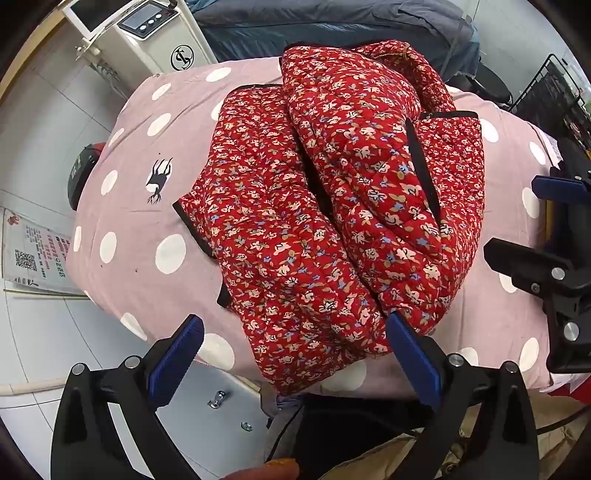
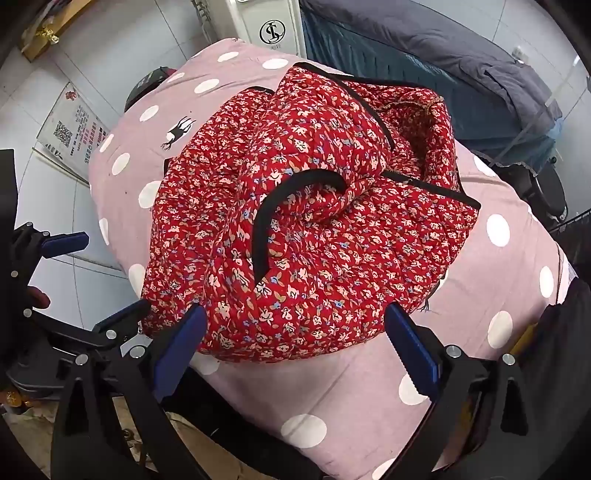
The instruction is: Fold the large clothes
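Observation:
A red quilted floral jacket [image 1: 332, 206] with black trim lies folded into a bulky bundle on a pink table cover with white polka dots [image 1: 147, 206]. It also shows in the right wrist view [image 2: 314, 236]. My left gripper [image 1: 295, 354] is open, its blue pads either side of the jacket's near edge, holding nothing. My right gripper [image 2: 295, 343] is open at the jacket's near edge, empty. The right gripper shows at the right edge of the left wrist view [image 1: 546, 229], and the left gripper at the left of the right wrist view [image 2: 99, 277].
A white machine with a control panel [image 1: 155, 33] stands behind the table. A dark blue covered bed [image 2: 443, 66] lies at the back right. A printed sign with a QR code [image 1: 33, 254] leans on the tiled floor at left. A black wire rack [image 1: 554, 88] is at right.

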`<state>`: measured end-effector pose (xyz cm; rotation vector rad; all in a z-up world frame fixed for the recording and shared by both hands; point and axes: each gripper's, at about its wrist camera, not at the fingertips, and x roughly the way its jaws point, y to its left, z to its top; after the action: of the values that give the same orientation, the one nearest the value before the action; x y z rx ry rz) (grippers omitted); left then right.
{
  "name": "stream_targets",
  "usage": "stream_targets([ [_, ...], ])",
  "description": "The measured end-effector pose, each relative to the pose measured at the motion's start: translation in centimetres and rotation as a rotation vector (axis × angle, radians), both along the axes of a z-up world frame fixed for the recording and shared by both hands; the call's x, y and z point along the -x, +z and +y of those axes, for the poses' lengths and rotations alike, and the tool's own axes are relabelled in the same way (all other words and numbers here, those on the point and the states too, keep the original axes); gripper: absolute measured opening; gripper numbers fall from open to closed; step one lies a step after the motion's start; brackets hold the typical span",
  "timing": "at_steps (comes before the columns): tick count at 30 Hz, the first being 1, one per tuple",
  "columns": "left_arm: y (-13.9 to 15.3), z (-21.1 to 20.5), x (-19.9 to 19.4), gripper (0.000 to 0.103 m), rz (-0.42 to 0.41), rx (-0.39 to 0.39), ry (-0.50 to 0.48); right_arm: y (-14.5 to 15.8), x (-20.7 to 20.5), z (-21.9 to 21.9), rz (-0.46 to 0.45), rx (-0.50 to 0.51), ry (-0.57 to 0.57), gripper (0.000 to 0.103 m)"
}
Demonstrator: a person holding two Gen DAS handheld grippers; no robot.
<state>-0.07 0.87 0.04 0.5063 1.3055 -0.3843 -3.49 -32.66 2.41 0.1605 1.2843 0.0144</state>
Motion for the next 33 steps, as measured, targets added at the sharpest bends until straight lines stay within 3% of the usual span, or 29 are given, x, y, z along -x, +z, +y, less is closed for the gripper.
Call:
stream_targets([
  [33, -0.76, 0.00, -0.34, 0.097, 0.046, 0.003, 0.025, -0.12, -0.46, 0.18, 0.001, -0.004, 0.008, 0.095],
])
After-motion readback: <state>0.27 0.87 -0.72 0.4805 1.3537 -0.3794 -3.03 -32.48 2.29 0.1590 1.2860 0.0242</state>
